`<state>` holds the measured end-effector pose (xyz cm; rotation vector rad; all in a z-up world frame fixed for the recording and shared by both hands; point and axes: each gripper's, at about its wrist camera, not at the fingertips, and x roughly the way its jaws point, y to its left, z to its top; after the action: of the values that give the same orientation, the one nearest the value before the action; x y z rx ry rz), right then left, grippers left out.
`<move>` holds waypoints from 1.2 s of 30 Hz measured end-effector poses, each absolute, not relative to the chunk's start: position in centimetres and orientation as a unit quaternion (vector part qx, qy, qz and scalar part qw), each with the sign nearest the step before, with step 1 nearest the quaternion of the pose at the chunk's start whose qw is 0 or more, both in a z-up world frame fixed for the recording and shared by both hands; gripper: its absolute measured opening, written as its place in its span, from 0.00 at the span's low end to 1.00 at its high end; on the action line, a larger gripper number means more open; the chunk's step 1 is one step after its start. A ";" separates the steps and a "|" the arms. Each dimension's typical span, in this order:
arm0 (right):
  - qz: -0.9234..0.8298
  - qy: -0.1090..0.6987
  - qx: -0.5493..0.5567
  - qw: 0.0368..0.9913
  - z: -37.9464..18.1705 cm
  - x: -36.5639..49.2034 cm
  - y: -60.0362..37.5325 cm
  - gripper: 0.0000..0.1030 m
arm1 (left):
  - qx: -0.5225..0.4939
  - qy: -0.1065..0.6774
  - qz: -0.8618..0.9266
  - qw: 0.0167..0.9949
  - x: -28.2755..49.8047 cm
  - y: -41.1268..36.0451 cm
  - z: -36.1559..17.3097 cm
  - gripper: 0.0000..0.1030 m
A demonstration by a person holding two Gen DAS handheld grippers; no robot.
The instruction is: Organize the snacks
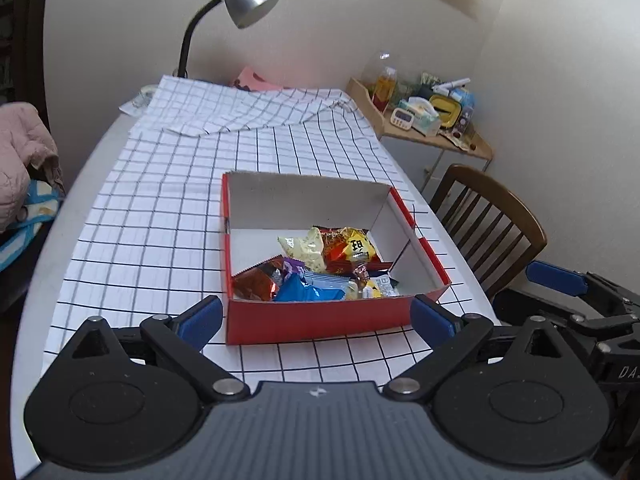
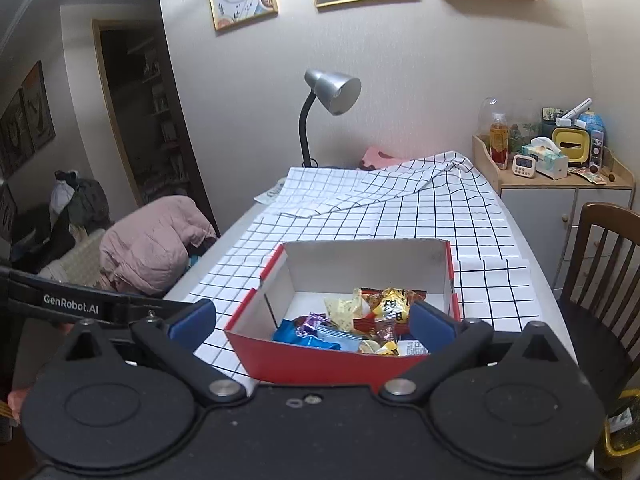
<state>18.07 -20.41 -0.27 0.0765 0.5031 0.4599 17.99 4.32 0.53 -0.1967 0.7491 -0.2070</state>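
Snacks (image 1: pixel 320 268) sit piled in the near-right part of a red box (image 1: pixel 320 322) w/ white inside – a blue packet (image 1: pixel 308 290), a pale yellow bag (image 1: pixel 304 250), an orange-red bag (image 1: pixel 350 248) and a shiny brown wrapper (image 1: pixel 256 280) among them. Far half of the box floor is bare. Box rests on a black-and-white grid cloth (image 1: pixel 160 208) over the counter (image 1: pixel 52 248), approx. mid-width.

Left gripper (image 1: pixel 316 316) hangs just short of the box's near wall, jaws wide apart, nothing between the blue pads. Right gripper (image 2: pixel 312 320) is over the near edge of the box, jaws also spread, holding nothing – its right pad overlaps the snack pile in view; can't tell if it touches.

Beyond: a silver desk lamp (image 1: pixel 244 0) at the far end, a wooden chair (image 1: pixel 492 224) on the right, a cluttered side cabinet (image 2: pixel 560 200).
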 end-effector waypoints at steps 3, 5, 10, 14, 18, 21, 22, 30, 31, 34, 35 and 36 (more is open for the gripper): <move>0.225 0.240 0.042 0.943 0.0 16.8 -20.4 1.00 | -0.087 0.351 -0.094 0.928 16.4 4.3 1.0 0.98; 0.223 0.237 0.047 0.944 0.1 16.2 -20.3 1.00 | -0.088 0.342 -0.092 0.931 15.5 4.3 1.3 0.98; 0.215 0.231 0.063 0.947 0.2 14.7 -20.3 1.00 | -0.072 0.330 -0.081 0.938 13.6 4.1 2.0 0.98; 0.199 0.228 0.067 0.951 -0.1 13.5 -20.1 1.00 | -0.067 0.329 -0.078 0.939 12.2 3.8 2.2 0.98; 0.192 0.228 0.069 0.952 -0.3 12.5 -19.7 1.00 | -0.048 0.326 -0.064 0.942 11.2 3.2 2.5 0.98; 0.192 0.228 0.065 0.952 -0.1 11.7 -19.1 1.00 | -0.055 0.328 -0.060 0.941 10.4 3.2 2.5 0.98; 0.190 0.227 0.064 0.953 0.0 11.5 -18.9 1.00 | -0.057 0.329 -0.060 0.941 10.2 3.3 2.5 0.98; 0.173 0.216 0.074 0.958 0.2 9.5 -17.9 1.00 | -0.065 0.326 -0.048 0.942 9.1 3.5 2.8 0.98; 0.171 0.214 0.072 0.959 0.3 9.3 -17.9 1.00 | -0.064 0.325 -0.047 0.942 8.9 3.5 2.9 0.98; 0.156 0.206 0.069 0.964 0.6 9.0 -17.8 1.00 | -0.063 0.323 -0.045 0.943 8.7 3.4 3.1 0.98; 0.150 0.205 0.069 0.965 0.7 8.9 -17.8 1.00 | -0.062 0.322 -0.044 0.944 8.6 3.4 3.2 0.98; 0.144 0.206 0.071 0.965 0.7 8.9 -17.9 1.00 | -0.062 0.321 -0.044 0.944 8.7 3.4 3.2 0.98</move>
<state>8.85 -17.90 0.66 0.1442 0.4168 0.2920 8.71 3.41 3.19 -0.1270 0.6540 -0.0887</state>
